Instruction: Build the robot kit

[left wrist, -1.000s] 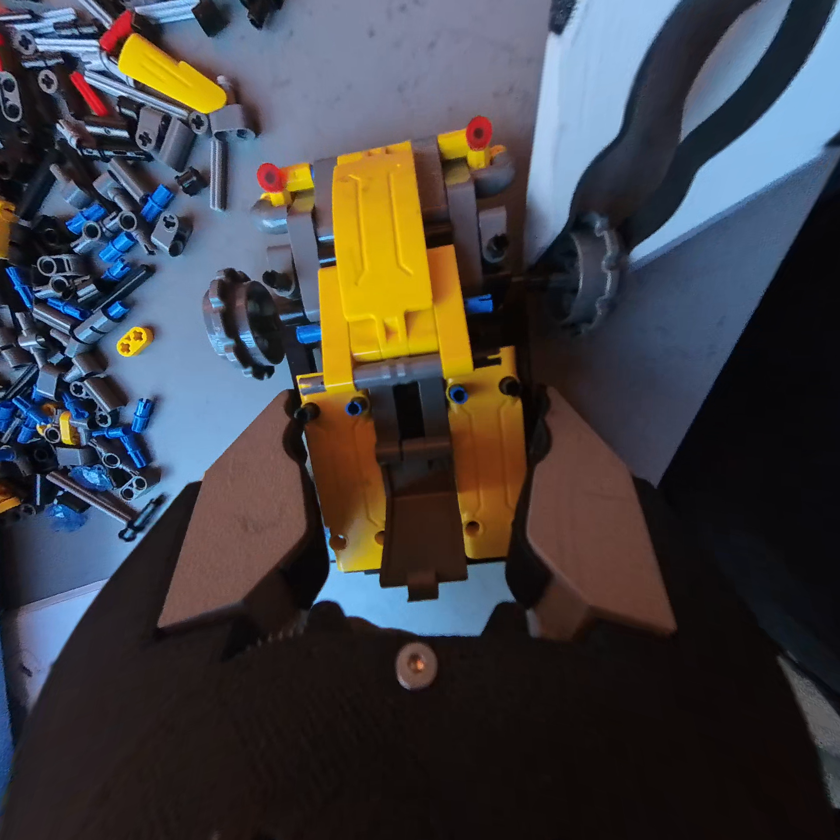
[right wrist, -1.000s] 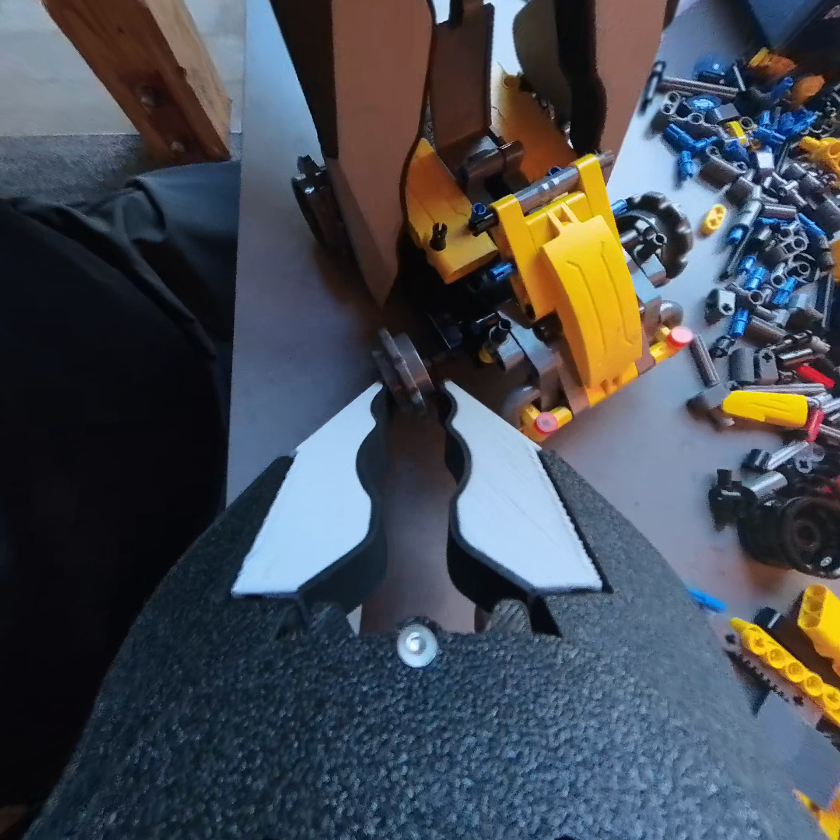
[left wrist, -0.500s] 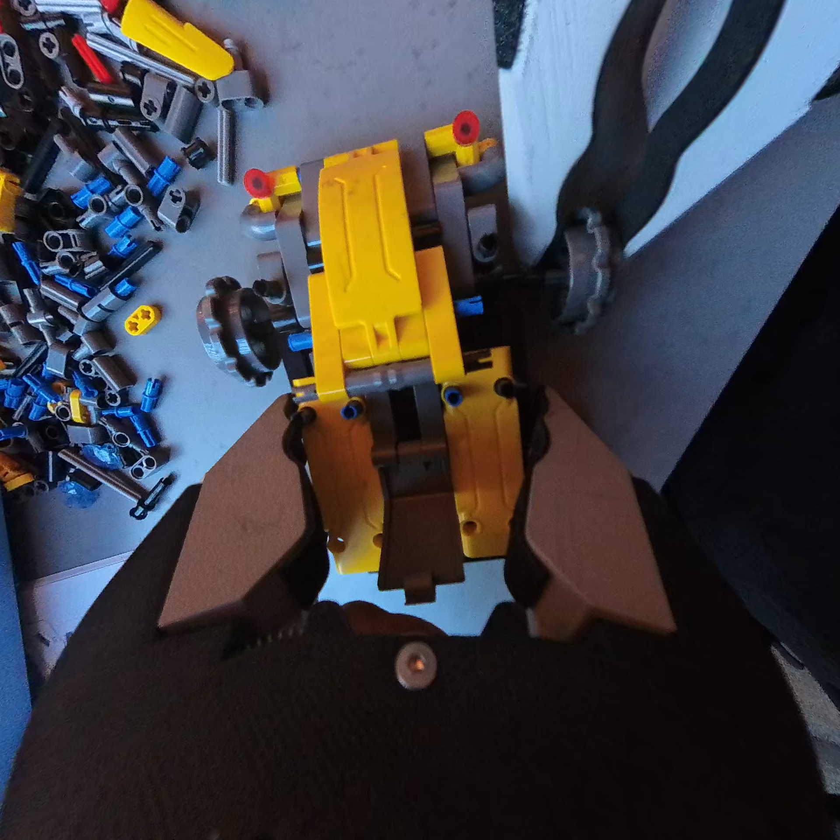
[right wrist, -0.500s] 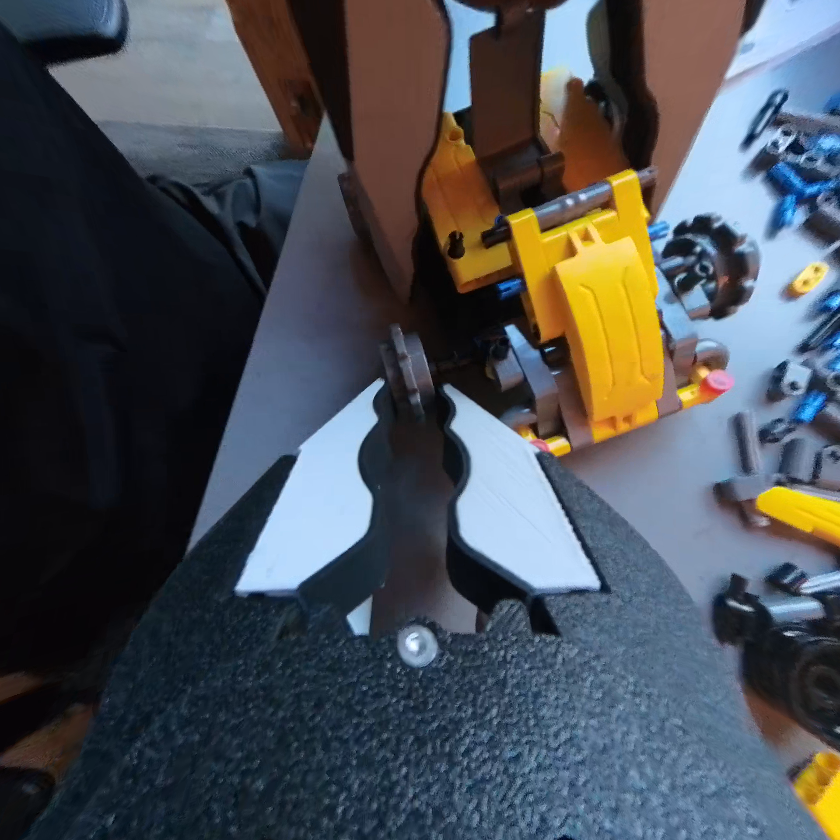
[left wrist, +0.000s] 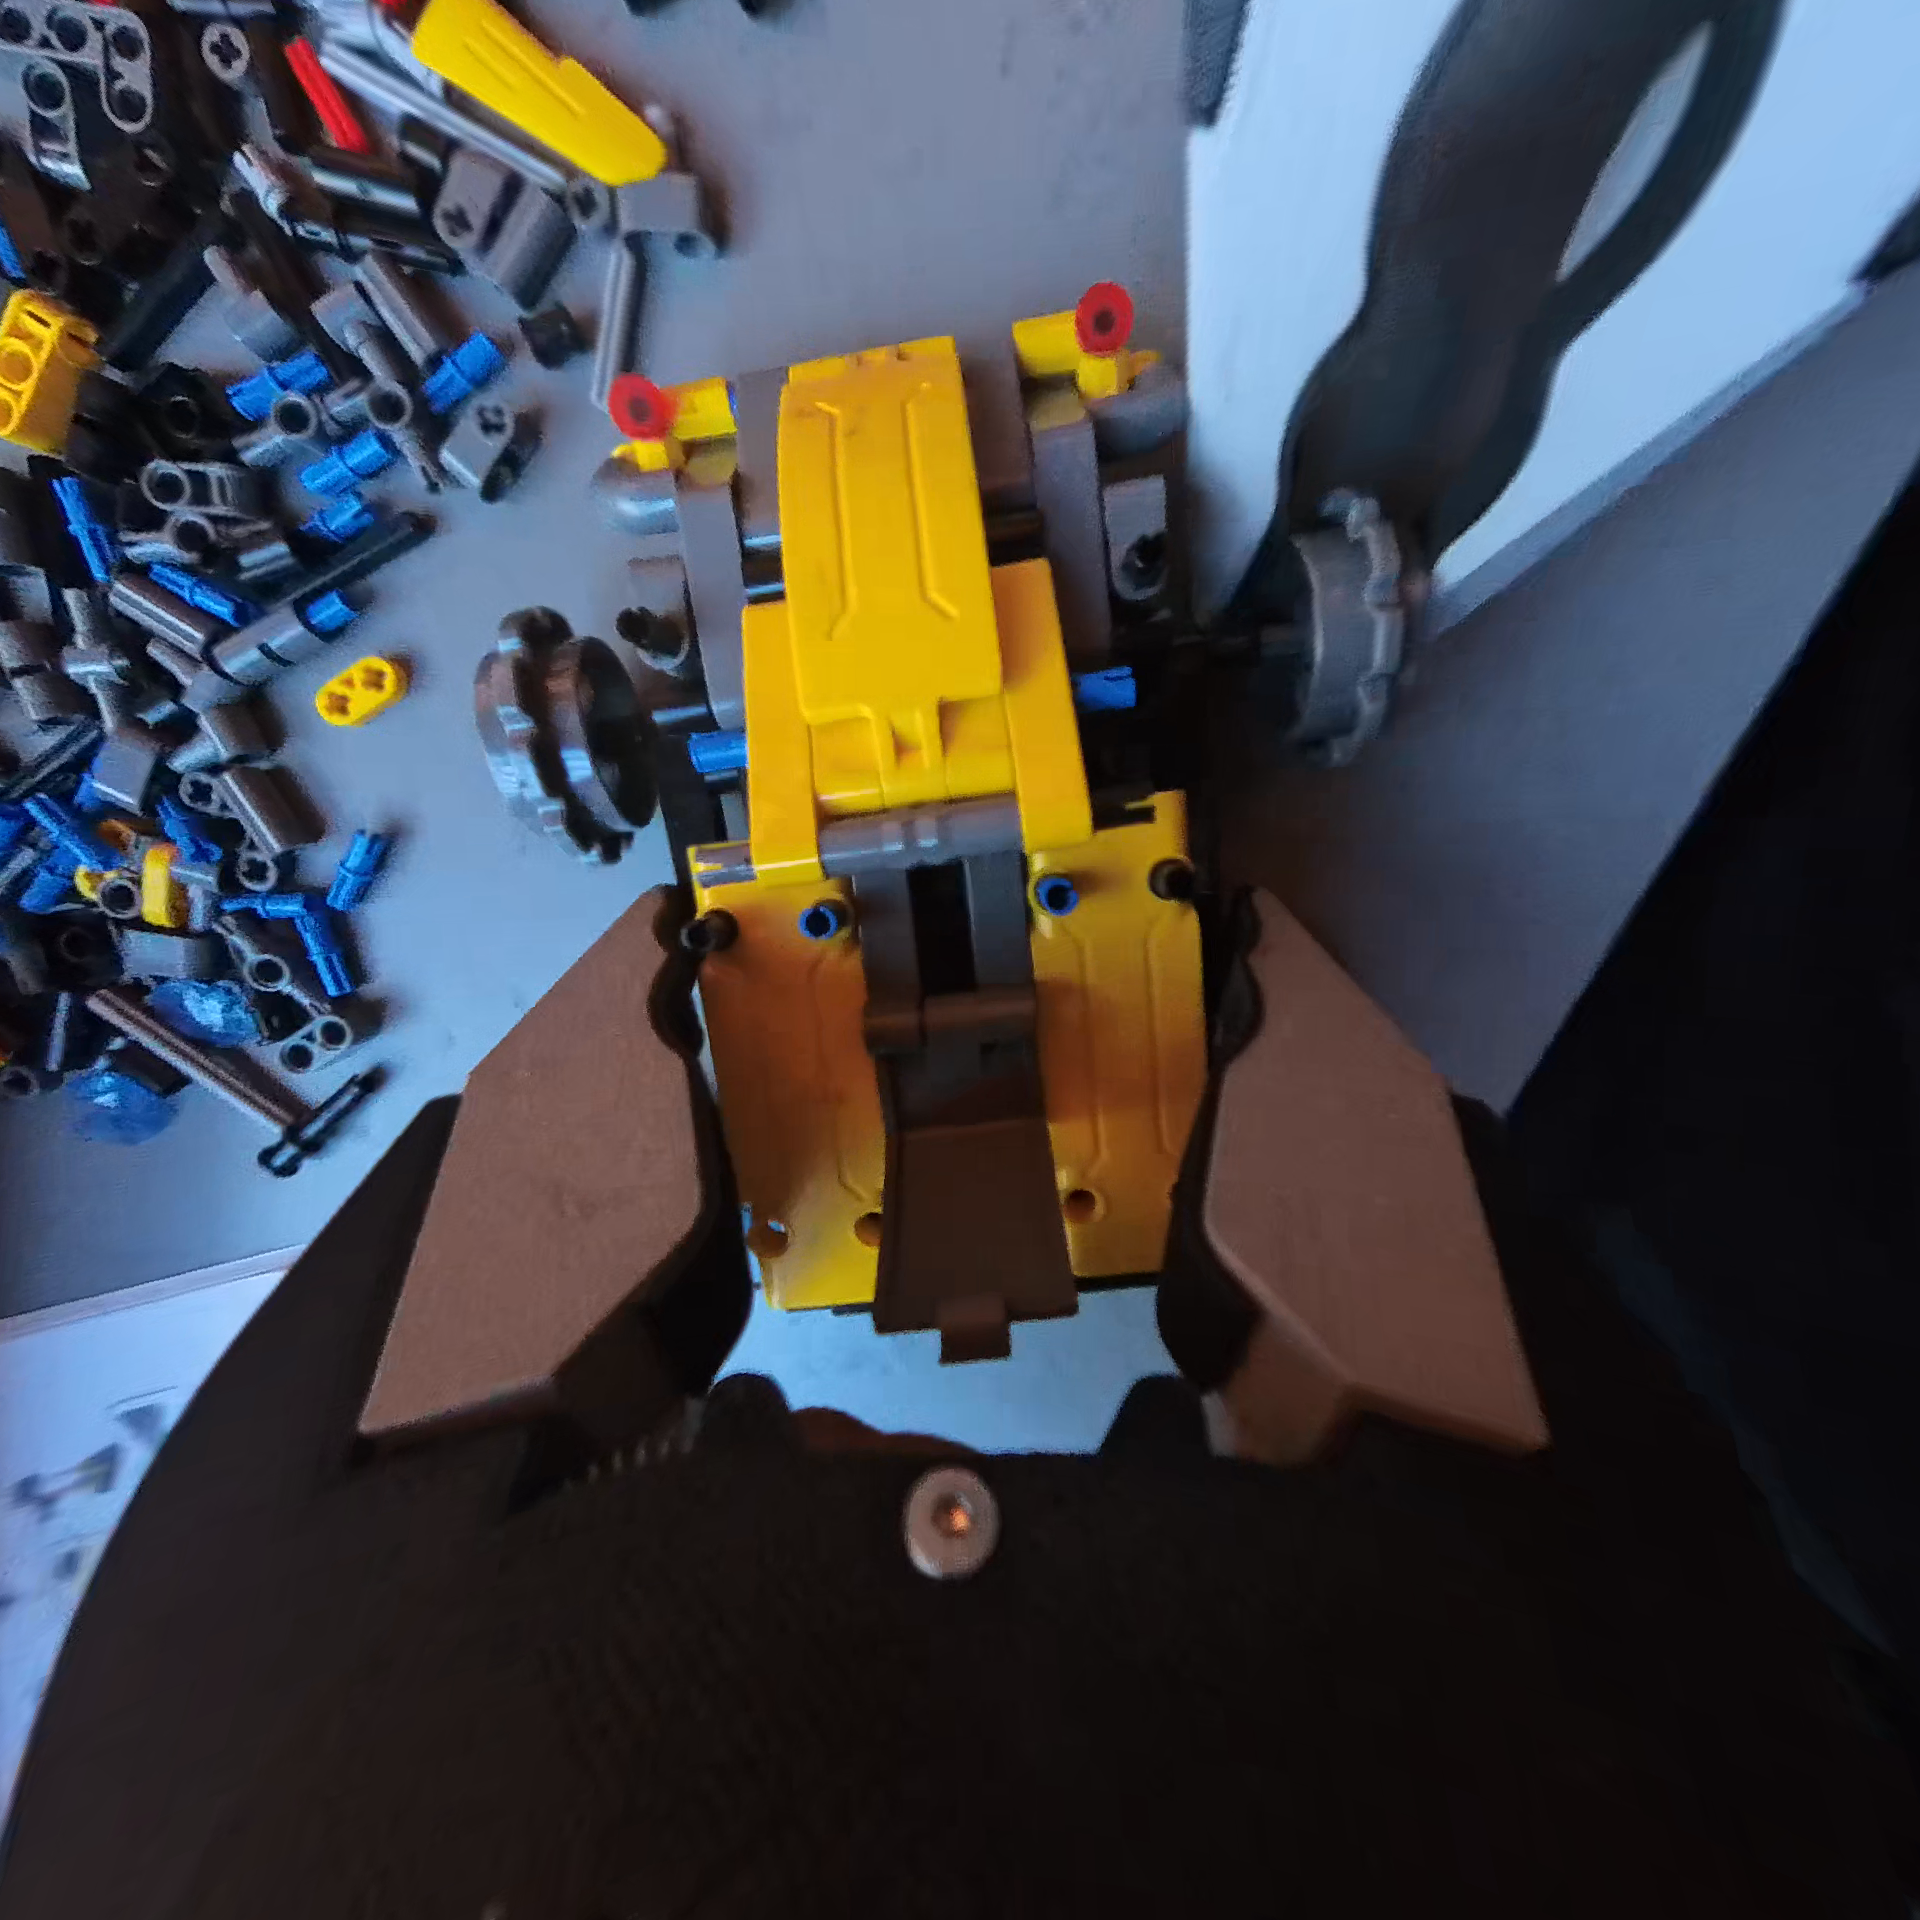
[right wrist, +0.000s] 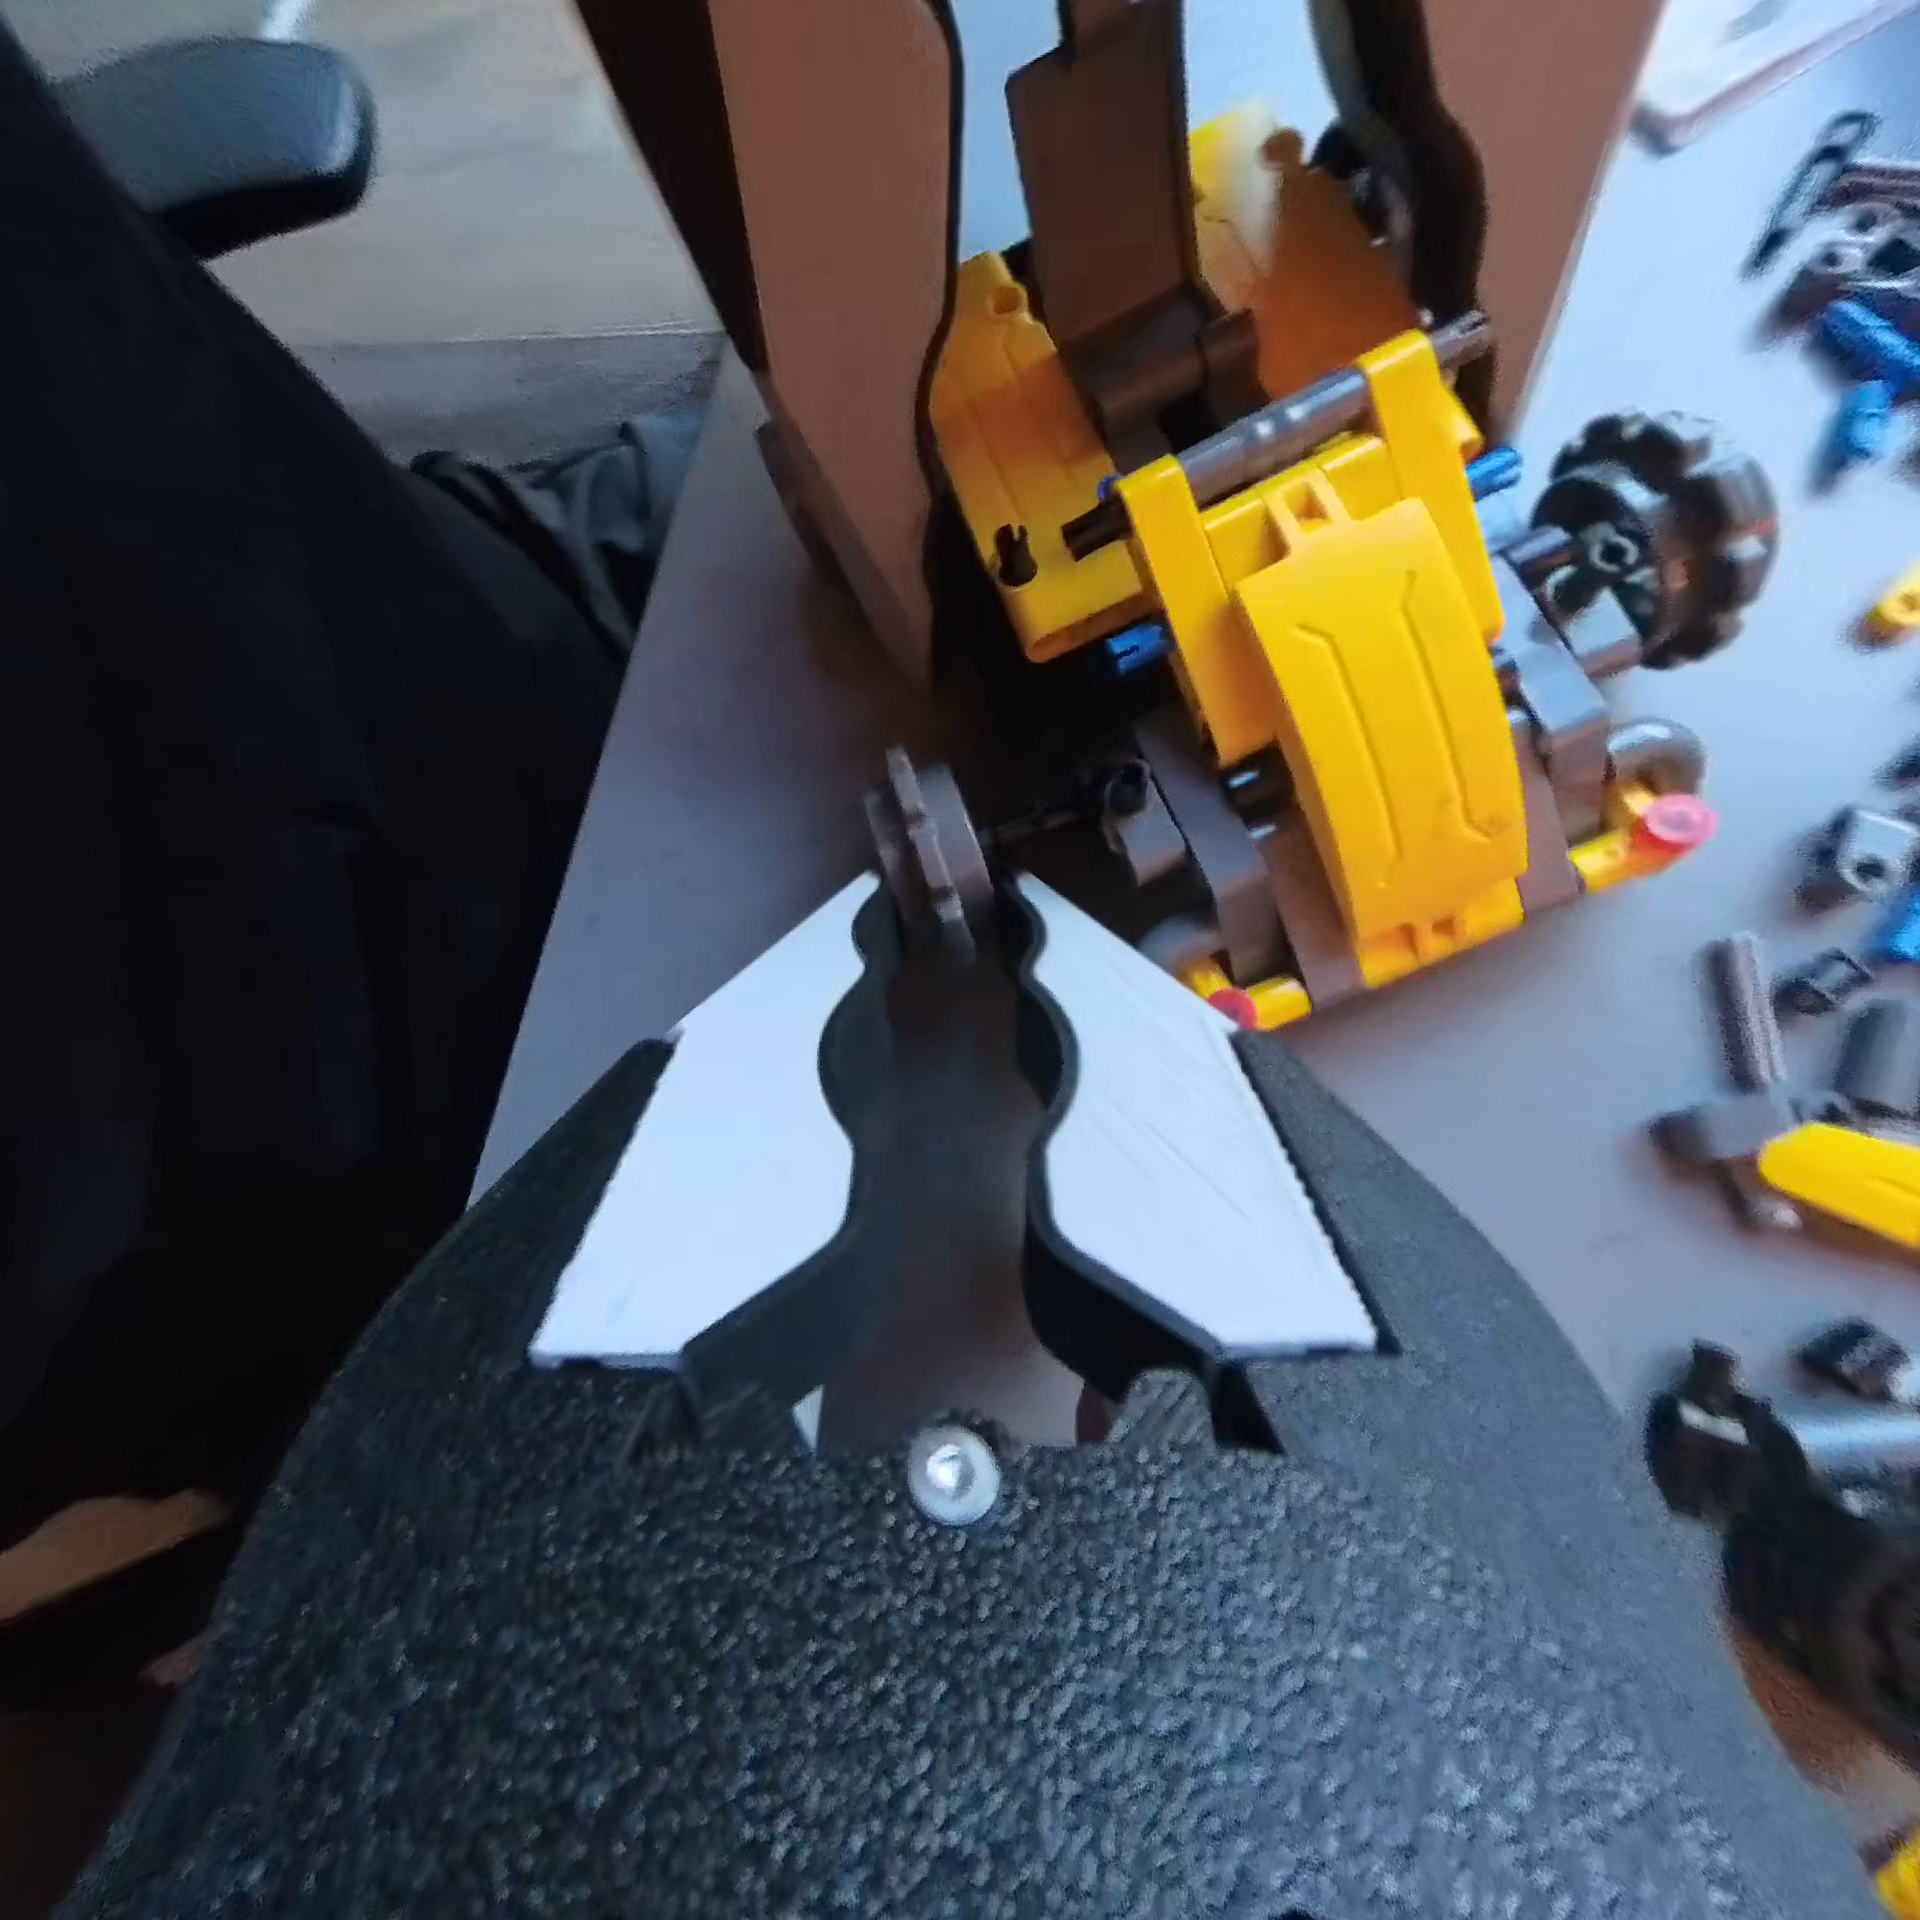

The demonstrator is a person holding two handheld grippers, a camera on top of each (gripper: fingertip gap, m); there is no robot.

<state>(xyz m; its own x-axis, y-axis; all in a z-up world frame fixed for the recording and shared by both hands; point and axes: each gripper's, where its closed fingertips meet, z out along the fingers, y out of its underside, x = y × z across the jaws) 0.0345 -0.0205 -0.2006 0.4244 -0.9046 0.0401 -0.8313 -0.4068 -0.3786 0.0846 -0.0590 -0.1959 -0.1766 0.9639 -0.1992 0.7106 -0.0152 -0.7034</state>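
A yellow and grey brick-built vehicle [left wrist: 914, 644] stands on the grey table [left wrist: 935, 166]. My left gripper [left wrist: 951, 925], with brown fingers, is shut on the vehicle's yellow rear body. It also shows in the right wrist view [right wrist: 1195, 260]. My right gripper [right wrist: 940, 894], with white fingers, is shut on a grey wheel hub [right wrist: 930, 857] that sits on a black axle at the vehicle's side. The hub also shows in the left wrist view [left wrist: 1345, 634], with the right gripper [left wrist: 1340, 499] over it. A second dark hub [left wrist: 566, 717] is on the vehicle's other side.
A heap of loose grey, black, blue and yellow parts [left wrist: 177, 582] lies left of the vehicle, with a yellow panel [left wrist: 535, 88] at the top. More parts [right wrist: 1808, 1039] and a black tyre [right wrist: 1829, 1538] lie to the right. The table edge [right wrist: 582, 935] borders a person's dark clothing [right wrist: 260, 831].
Both grippers keep their hold. The right wrist view has shifted left and closer, with the vehicle now farther right in it. The hub stays on the axle by the vehicle's side.
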